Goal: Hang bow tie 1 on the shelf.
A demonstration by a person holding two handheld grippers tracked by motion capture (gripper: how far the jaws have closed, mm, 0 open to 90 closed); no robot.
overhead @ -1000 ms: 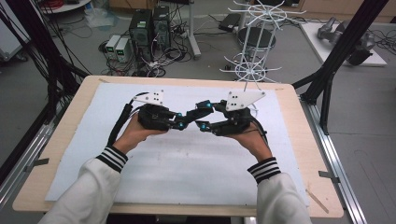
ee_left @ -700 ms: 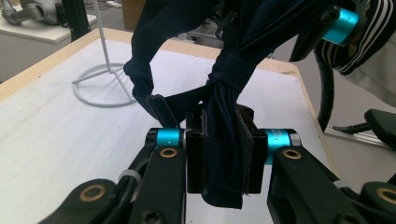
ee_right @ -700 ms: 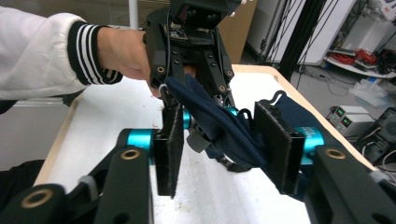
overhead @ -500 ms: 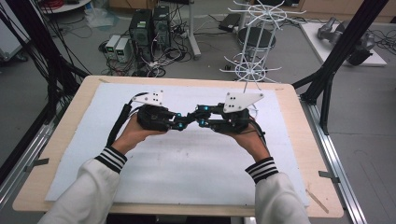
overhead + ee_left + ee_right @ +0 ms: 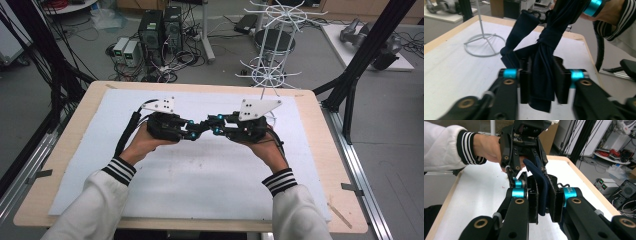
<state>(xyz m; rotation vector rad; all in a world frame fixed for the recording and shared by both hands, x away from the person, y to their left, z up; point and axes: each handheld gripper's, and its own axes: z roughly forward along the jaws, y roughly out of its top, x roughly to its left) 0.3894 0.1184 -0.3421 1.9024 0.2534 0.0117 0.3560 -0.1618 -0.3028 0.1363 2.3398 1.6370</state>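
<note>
Dark navy cloth (image 5: 541,75), twisted into a rope, stretched in the air above the middle of the white foam mat (image 5: 200,175) between the two grippers. Left gripper (image 5: 192,134) clamped narrow on one end, bundled folds pinched between the black pads (image 5: 525,85) and a short tail hanging below them. Right gripper (image 5: 216,127) closed just as narrowly on the other end, a thin folded edge of the fabric (image 5: 541,192) squeezed between its pads (image 5: 533,202). Gripper tips nearly touching over the mat, hands (image 5: 145,145) coming in from the near edge in white sleeves with striped cuffs (image 5: 120,170).

Plenty of bare mat to the left of the left hand, in front toward the near edge, and to the right of the right hand. Light wooden table edge (image 5: 65,150) showing as a border all round the mat. White wire rack (image 5: 272,55) standing at the far right edge of the table, its ring base (image 5: 482,46) resting on the mat, well apart from the cloth. Small white lettering on the right gripper's blue collar (image 5: 570,193), too blurred to read.
</note>
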